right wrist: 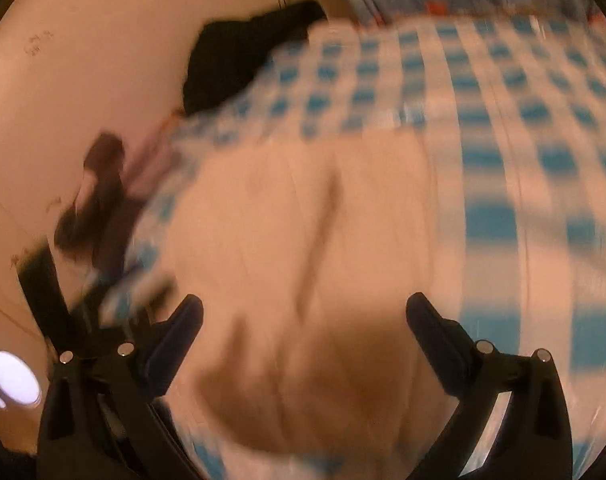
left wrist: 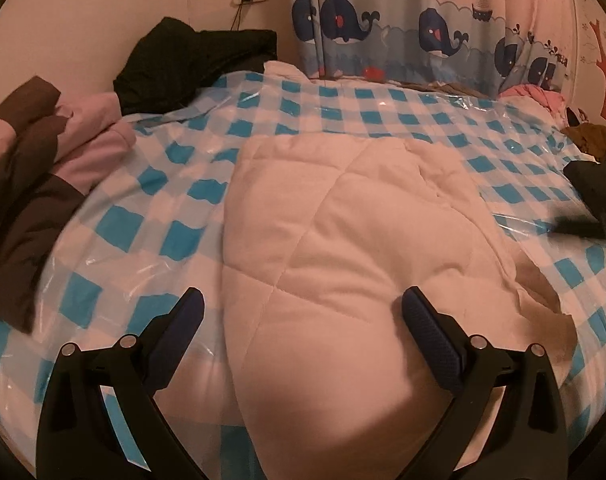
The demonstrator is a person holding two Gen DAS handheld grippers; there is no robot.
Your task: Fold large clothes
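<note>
Softly puffed, quilted cream garment (left wrist: 343,240)

The left wrist view looks down and forward from close above the near edge of the bed (left wrist: 151,216), facing the whale curtain (left wrist: 403,24) along its far edge. The right wrist view, heavily blurred, seems to sit equally near, turned more toward the bed's left edge and wall. Both share the cream quilted garment (left wrist: 343,240) and black clothing (left wrist: 191,60) at the far-left corner.
</note>
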